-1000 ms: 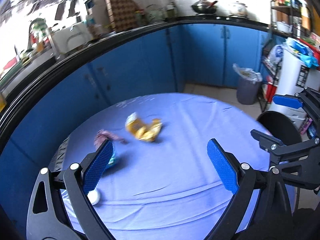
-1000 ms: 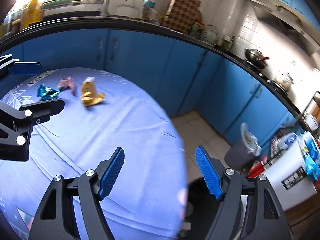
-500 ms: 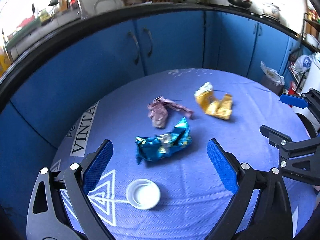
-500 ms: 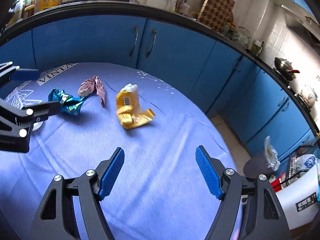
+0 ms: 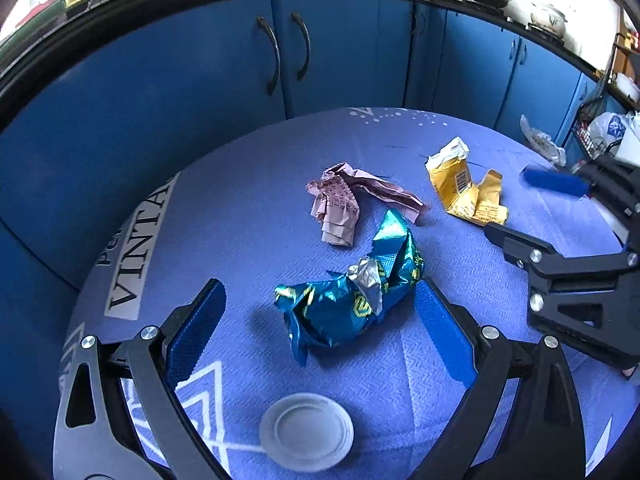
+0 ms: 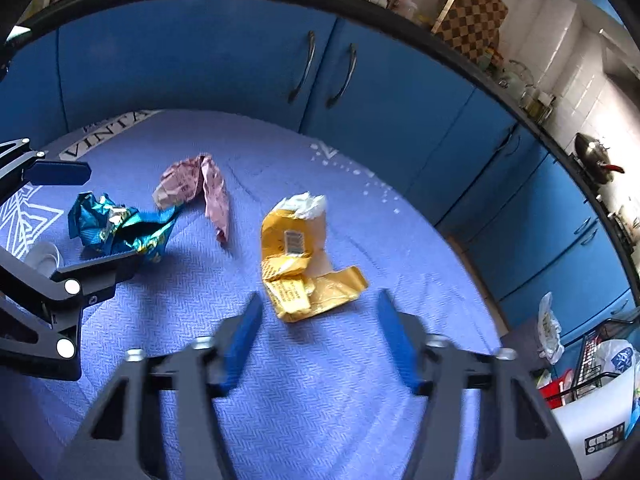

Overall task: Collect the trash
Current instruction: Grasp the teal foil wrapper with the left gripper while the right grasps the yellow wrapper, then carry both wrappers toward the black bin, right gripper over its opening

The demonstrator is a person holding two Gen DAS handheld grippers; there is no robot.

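Note:
Three pieces of trash lie on the blue tablecloth [image 5: 248, 216]: a crumpled teal foil wrapper [image 5: 352, 300], a crumpled pink paper [image 5: 340, 204] and a torn yellow packet [image 5: 464, 196]. My left gripper [image 5: 320, 332] is open, with the teal wrapper between its fingertips and just ahead. My right gripper [image 6: 320, 336] is open just short of the yellow packet [image 6: 300, 256]. The right wrist view also shows the teal wrapper [image 6: 116, 228] and pink paper [image 6: 196, 184] to the left.
A white plastic lid [image 5: 306, 432] lies on the cloth near my left gripper. Blue cabinets [image 5: 280, 60] ring the table. A bin with a bag [image 6: 548, 332] and a white container [image 6: 600, 400] stand on the floor to the right.
Both grippers have swung left and moved in over the table: the left now has the teal wrapper between its fingertips, the right has closed in on the yellow packet. Both stayed open.

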